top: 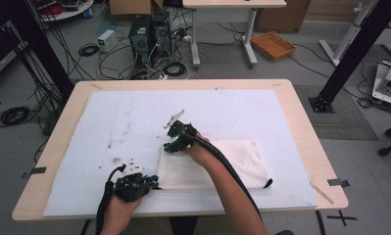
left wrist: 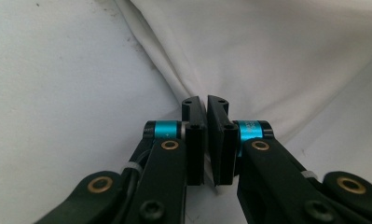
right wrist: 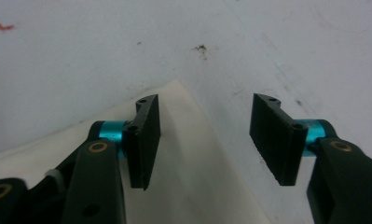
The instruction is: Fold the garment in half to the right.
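A folded white cloth (top: 232, 161) lies on the white mat (top: 134, 112), right of the middle and toward the near edge. My left gripper (top: 154, 182) is at the cloth's near-left corner. In the left gripper view, that left gripper (left wrist: 206, 105) has its jaws together, pinching a fold of the cloth (left wrist: 267, 56). My right gripper (top: 168, 147) sits at the cloth's far-left corner. In the right gripper view, the right gripper (right wrist: 204, 135) is open, and the cloth's corner (right wrist: 188, 186) lies between the jaws without the pads pressing on it.
The mat covers most of a wooden table (top: 305, 137) and has small brown stains (top: 115, 159) left of the cloth. Beyond the far edge, computer towers (top: 149, 36), cables and an orange tray (top: 272, 45) stand on the floor. Black frame posts (top: 352, 54) rise at both sides.
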